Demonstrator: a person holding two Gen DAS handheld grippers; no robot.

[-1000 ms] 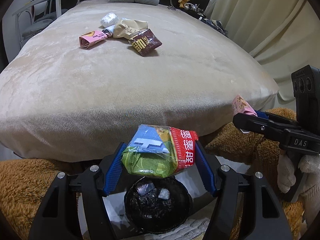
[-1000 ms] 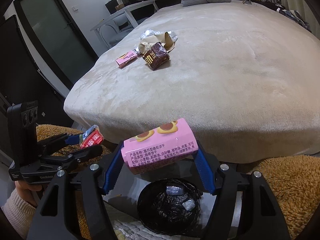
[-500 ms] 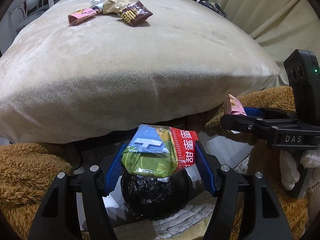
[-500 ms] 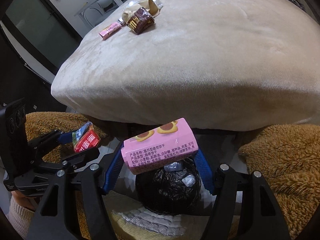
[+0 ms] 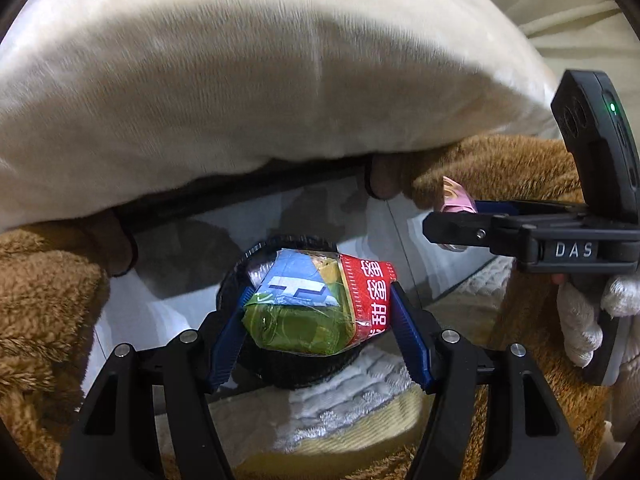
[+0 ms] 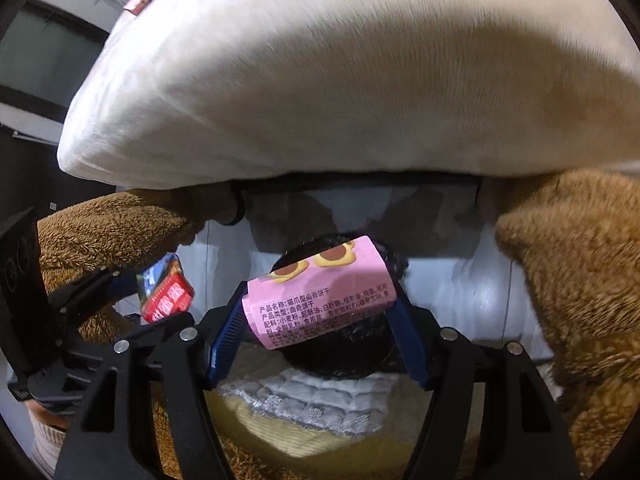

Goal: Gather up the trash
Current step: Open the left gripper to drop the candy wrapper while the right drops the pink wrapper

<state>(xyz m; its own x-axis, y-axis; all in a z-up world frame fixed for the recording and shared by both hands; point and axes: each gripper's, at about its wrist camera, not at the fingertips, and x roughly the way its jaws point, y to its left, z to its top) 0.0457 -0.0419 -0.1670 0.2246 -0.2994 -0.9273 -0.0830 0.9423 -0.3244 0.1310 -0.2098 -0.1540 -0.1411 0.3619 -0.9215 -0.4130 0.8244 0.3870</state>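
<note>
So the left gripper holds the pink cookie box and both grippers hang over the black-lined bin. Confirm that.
Wrong on the item: the left wrist view shows the left gripper clamped on a green-and-red snack packet; the rest stands, both over the bin.

Both grippers now sit lower and tip more steeply downward than 1 second ago. The left gripper (image 5: 320,312) brings its green snack packet (image 5: 316,308) right over the black-lined bin (image 5: 288,372); the right gripper (image 6: 320,312) holds its pink box (image 6: 320,292) over the bin too. The bed's top surface with the other wrappers slips almost out of view.
</note>
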